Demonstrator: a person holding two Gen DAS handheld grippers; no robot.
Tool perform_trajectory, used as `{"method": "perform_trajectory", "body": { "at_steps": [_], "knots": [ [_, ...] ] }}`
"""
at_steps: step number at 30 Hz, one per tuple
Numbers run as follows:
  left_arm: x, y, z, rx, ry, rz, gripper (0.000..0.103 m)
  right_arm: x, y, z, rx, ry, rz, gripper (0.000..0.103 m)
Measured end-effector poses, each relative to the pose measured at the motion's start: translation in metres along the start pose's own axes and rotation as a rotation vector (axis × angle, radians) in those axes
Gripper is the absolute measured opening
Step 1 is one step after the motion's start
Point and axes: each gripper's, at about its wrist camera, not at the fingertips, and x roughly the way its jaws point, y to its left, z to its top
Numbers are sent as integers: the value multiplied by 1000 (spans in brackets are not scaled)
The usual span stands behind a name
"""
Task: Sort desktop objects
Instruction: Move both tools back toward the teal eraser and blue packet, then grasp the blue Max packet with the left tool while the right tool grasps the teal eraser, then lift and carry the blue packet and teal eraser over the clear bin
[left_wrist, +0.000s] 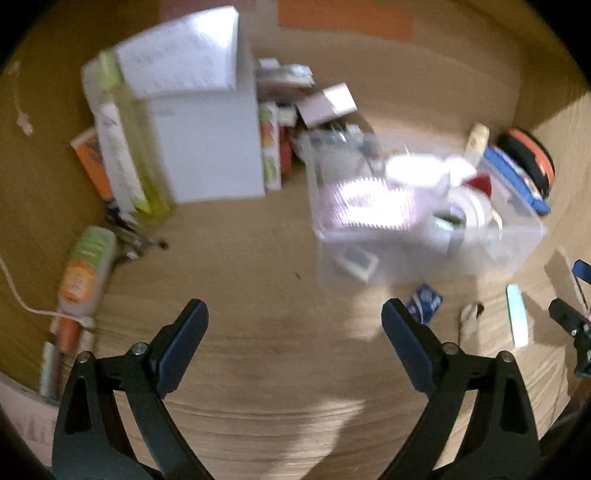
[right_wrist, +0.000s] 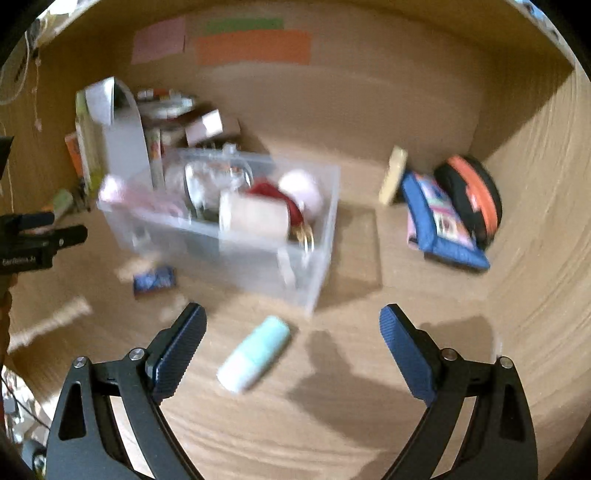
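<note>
A clear plastic bin (left_wrist: 428, 254) (right_wrist: 236, 254) holds tape rolls, a comb and other small items. A mint-and-white tube (right_wrist: 255, 352) (left_wrist: 517, 319) lies on the wooden desk in front of it, just ahead of my right gripper (right_wrist: 293, 328), which is open and empty. A small blue packet (right_wrist: 154, 280) (left_wrist: 424, 299) lies left of the tube, near my left gripper's right finger. A small beige item (left_wrist: 471, 319) lies beside it. My left gripper (left_wrist: 295, 325) is open and empty over bare desk. Both views are blurred.
White boxes and upright packages (left_wrist: 199, 147) stand at the back left. An orange-green bottle (left_wrist: 85, 273) lies at the left. A blue pouch (right_wrist: 439, 225), a black-orange case (right_wrist: 472, 195) and a cream block (right_wrist: 393, 175) sit at the back right corner. Wooden walls enclose the desk.
</note>
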Motion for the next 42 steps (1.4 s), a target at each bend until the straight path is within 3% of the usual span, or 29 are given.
{"method": "perform_trajectory", "body": {
  "at_steps": [10,12,14,16,19,25,27,29,32,36,38,42],
  "knots": [
    [27,-51,-1,127,84,-104,95,21,4,-23,25,85,129,92],
    [30,-59,0,153,91,-107,86,28,7,-21,32,100,150,87],
    [36,-66,0,187,109,-95,75,35,9,-19,26,116,154,75],
    [37,-70,0,193,111,-110,75,42,11,-18,24,132,169,74],
    [39,-75,1,222,102,-100,75,49,14,-17,12,147,171,63],
    [44,-84,4,239,128,-154,71,51,18,-16,-17,143,163,62],
    [45,-85,6,242,131,-175,60,52,18,-16,-15,137,163,59],
    [44,-86,6,251,132,-202,55,51,17,-15,-16,131,164,48],
    [42,-88,7,265,129,-216,48,52,15,-14,-21,128,169,43],
    [39,-90,5,285,119,-223,28,52,16,-13,-33,115,169,31],
    [38,-90,5,286,120,-234,26,52,17,-12,-43,112,177,23],
    [37,-88,4,282,117,-223,26,54,15,-11,-42,115,189,23]
  ]
}}
